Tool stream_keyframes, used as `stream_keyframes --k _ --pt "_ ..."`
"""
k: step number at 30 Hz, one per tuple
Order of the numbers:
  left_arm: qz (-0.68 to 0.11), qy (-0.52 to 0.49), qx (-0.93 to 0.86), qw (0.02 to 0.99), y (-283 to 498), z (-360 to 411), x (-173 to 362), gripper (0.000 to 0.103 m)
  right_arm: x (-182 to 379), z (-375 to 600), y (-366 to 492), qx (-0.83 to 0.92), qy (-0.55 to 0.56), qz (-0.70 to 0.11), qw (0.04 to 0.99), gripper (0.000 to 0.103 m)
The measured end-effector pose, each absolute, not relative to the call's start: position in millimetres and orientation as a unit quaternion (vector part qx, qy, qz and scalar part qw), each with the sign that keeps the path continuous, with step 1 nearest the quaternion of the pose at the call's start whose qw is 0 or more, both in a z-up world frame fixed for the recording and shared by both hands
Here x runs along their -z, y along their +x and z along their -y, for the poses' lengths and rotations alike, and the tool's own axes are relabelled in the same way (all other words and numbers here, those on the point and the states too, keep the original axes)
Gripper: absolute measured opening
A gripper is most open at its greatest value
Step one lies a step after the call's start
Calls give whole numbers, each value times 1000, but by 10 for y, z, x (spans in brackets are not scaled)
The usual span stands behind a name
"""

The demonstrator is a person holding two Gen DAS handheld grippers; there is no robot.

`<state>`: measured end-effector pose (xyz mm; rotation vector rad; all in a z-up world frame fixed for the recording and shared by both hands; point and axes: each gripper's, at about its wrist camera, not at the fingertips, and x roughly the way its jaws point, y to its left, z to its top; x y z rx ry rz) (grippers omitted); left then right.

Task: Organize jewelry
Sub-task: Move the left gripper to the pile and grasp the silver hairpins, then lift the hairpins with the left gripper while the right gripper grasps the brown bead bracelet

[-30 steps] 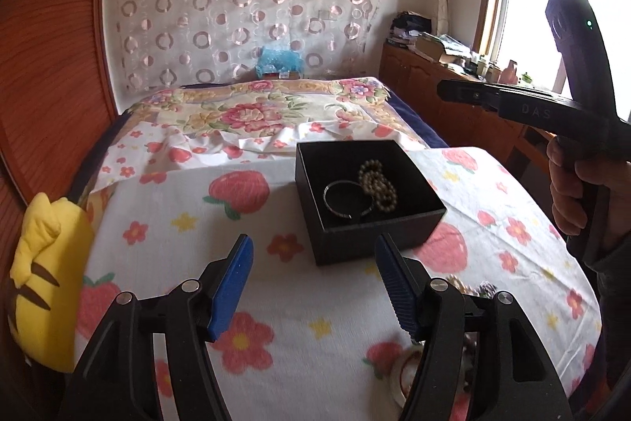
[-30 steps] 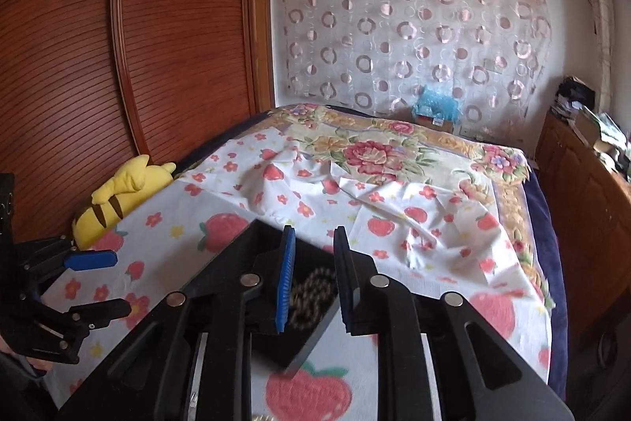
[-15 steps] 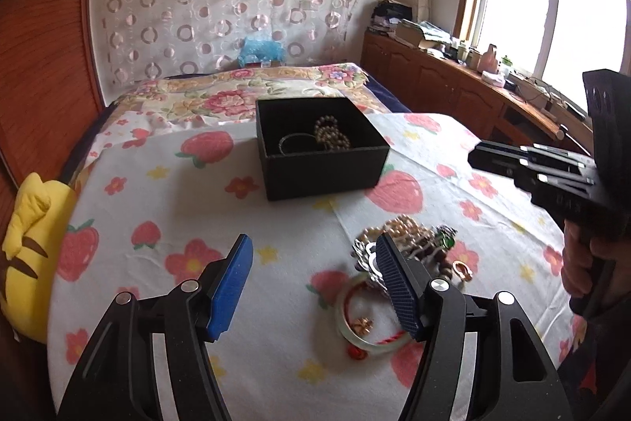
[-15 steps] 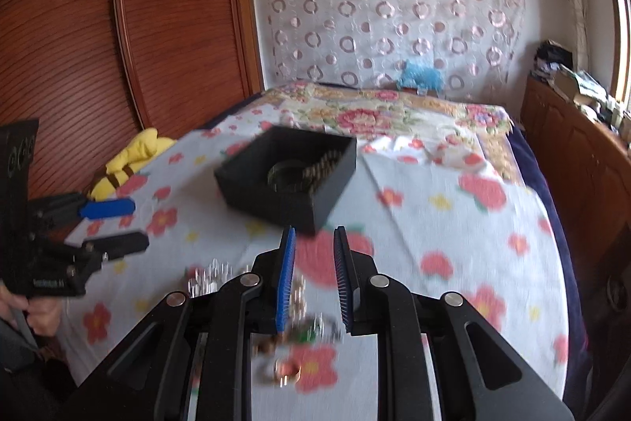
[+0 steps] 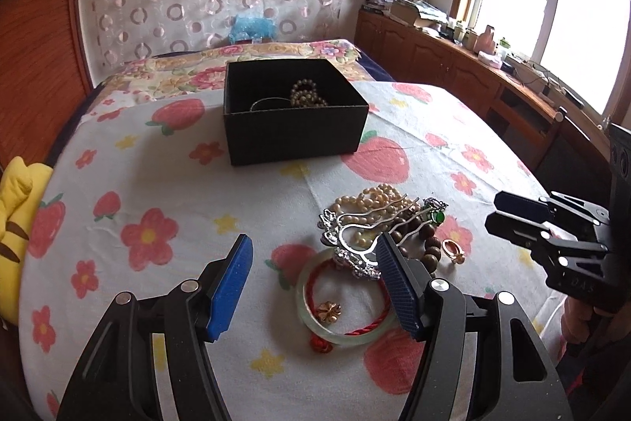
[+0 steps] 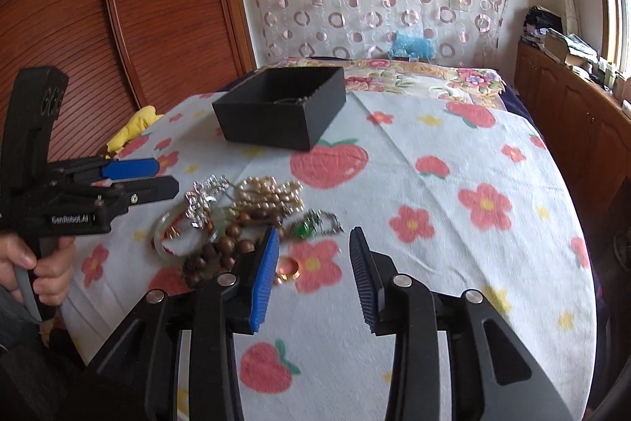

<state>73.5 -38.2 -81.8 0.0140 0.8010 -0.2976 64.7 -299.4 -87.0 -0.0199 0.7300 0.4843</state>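
A black open box (image 5: 294,129) sits on the flowered cloth, holding a bead bracelet (image 5: 307,95) and a thin bangle; it also shows in the right wrist view (image 6: 282,115). A jewelry pile lies nearer: pearl necklace (image 5: 368,200), silver hair comb (image 5: 355,235), jade bangle with red cord (image 5: 343,302), brown wooden beads (image 6: 221,251), green-stone piece (image 6: 305,227), gold ring (image 6: 288,269). My left gripper (image 5: 319,283) is open just above the pile's near side. My right gripper (image 6: 313,279) is open and empty, low over the ring at the pile's right.
A yellow plush toy (image 5: 15,223) lies at the cloth's left edge. A wooden cabinet (image 5: 473,73) with clutter runs along the right under the window. A wooden wardrobe (image 6: 118,26) stands to the left. A flowered bedspread (image 5: 197,73) lies behind the box.
Both grippers have pulled back from the box and dropped toward the jewelry pile. The right gripper's jaws have gone from nearly shut to open. The left stays open.
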Motion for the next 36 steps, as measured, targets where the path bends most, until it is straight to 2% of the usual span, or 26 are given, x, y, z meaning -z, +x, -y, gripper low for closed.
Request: stream_keyframes --k 19,25,26,31,32,36 --pt "-450 -32 159 878 1142 555 1100 62 1017 2959 592 -232 -29 -358 904 40" --pt "-447 -37 168 878 1137 547 1093 43 1029 2983 588 -235 -25 -359 903 40" --pt "-445 -38 169 878 1137 548 1084 35 1032 2981 586 -235 -25 -359 903 40" --pt "-421 -46 166 891 1061 476 956 14 1035 2985 591 -234 -23 -359 903 40" --pt "-414 -49 166 894 1039 460 917 6 1036 2986 595 -234 -22 -360 903 40" --pt "-388 -44 168 905 911 432 774 5 1038 2992 590 -233 -22 -360 903 40"
